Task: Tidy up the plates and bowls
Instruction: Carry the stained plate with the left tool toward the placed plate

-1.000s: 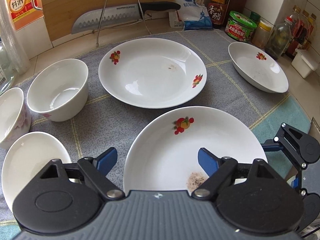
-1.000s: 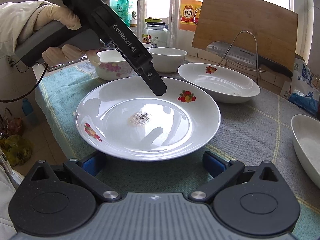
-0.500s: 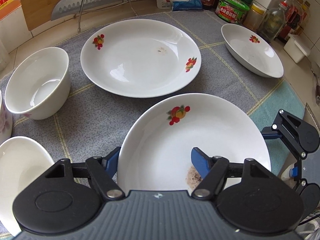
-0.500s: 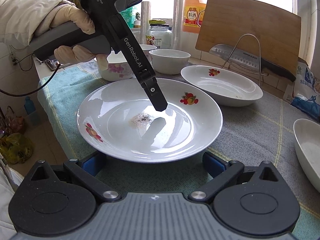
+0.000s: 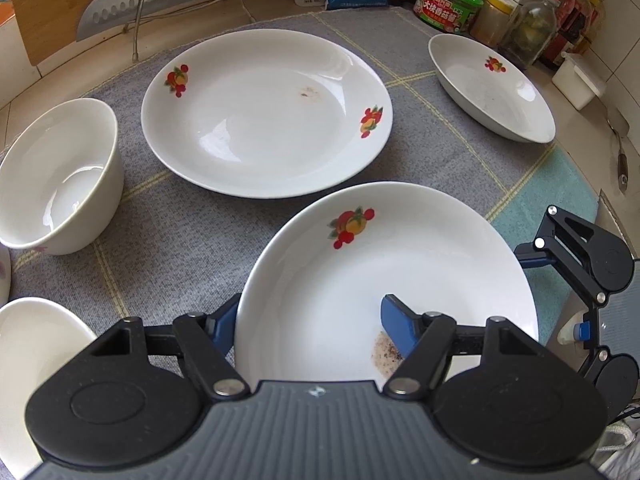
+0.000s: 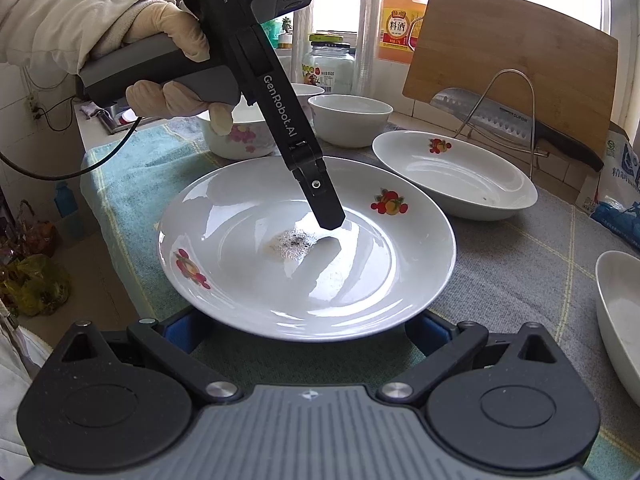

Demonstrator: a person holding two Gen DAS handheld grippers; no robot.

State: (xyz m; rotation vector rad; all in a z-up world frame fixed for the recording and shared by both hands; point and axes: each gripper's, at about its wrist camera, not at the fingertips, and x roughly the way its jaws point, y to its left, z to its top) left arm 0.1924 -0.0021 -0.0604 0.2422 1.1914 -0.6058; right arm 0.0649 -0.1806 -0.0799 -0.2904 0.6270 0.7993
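A white plate with fruit prints and a dirty spot [image 5: 400, 280] [image 6: 320, 264] lies nearest on the grey cloth. My left gripper [image 5: 310, 320] is open and straddles its left rim: one finger inside over the dirt, the other outside the rim. In the right wrist view the inner finger [image 6: 324, 204] hangs just above the plate's bottom. My right gripper [image 6: 308, 326] is open, its fingers low beside the plate's near edge. A second large plate [image 5: 266, 112] [image 6: 456, 172] lies behind. A third dish [image 5: 492, 86] sits at the right.
A plain white bowl [image 5: 56, 176] [image 6: 350, 118] and a flowered bowl [image 6: 234, 136] stand at the left. A small white dish [image 5: 32, 360] lies at the lower left. A knife on a wire rack [image 5: 148, 0], cutting board [image 6: 516, 56], jars and bottles [image 5: 448, 4] line the back.
My left gripper has come down and forward over the near plate, its fingers now either side of the rim. The right gripper has edged closer to the plate.
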